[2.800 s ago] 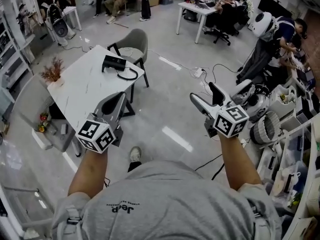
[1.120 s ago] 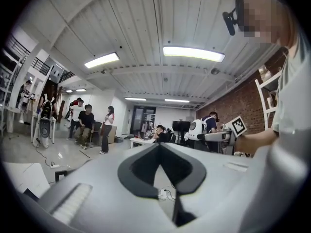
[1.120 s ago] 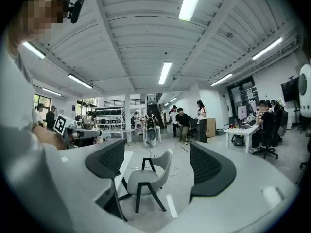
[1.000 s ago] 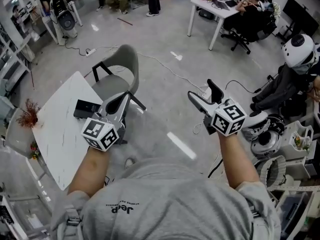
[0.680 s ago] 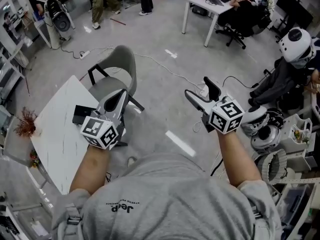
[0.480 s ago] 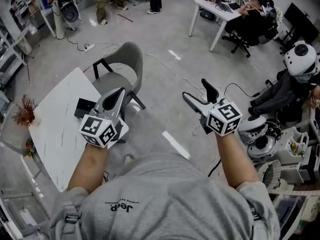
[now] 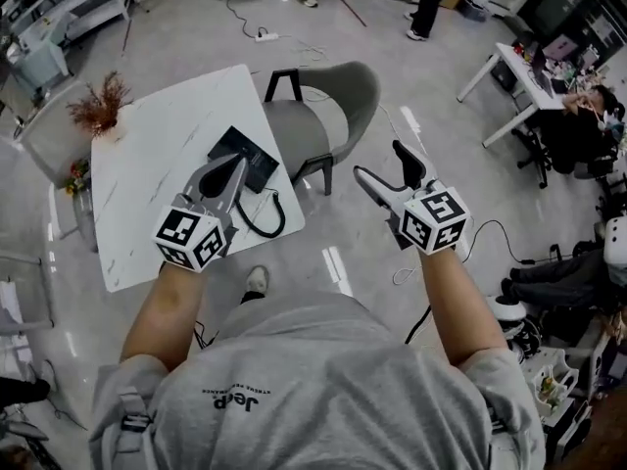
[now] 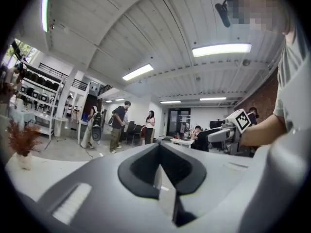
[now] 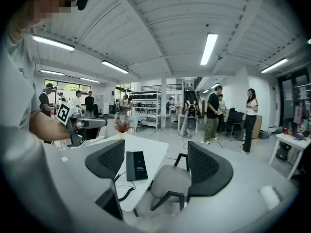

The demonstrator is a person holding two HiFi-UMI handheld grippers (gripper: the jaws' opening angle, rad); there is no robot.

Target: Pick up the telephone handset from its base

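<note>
White marble-patterned bench (image 7: 157, 164), standing on a pale polished floor (image 7: 392, 253). A black telephone (image 7: 257, 169) lies flat towards the bench's right edge, about midway between near and far. Its black cord (image 7: 266, 225) loops on the top towards the near right corner. A dried plant (image 7: 98, 106) stands at the far left corner. A grey chair (image 7: 323, 116) stands on the floor just beside the right edge.
</note>
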